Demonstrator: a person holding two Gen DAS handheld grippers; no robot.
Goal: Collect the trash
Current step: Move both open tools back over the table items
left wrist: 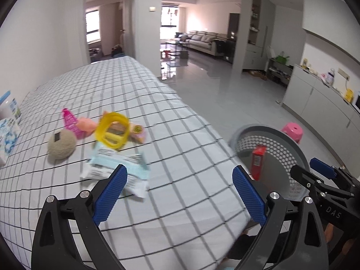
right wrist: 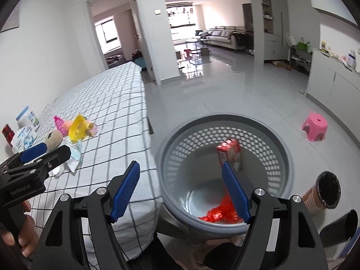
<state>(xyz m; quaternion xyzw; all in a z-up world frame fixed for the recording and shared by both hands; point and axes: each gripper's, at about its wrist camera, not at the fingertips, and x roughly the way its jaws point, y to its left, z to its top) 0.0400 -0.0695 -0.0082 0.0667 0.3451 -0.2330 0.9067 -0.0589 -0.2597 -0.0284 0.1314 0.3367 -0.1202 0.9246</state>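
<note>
A: Lighting: daylight, bright, entering through far windows (right wrist: 180,20); glare blown out there, pale sheen and reflections on glossy floor (right wrist: 198,67).

B: Shadows: soft, faint, little contrast. Distortion: strong fisheye, walls and door frames bowed, black vignette at all corners.

A: Blur: motion smear on paper wrappers (left wrist: 117,168) and grid lines of checked bedsheet (left wrist: 157,117) in left view; slighter in right view.

B: Focus: blue fingers (left wrist: 110,195) fairly crisp; distant sofa (left wrist: 202,38) soft.
</note>
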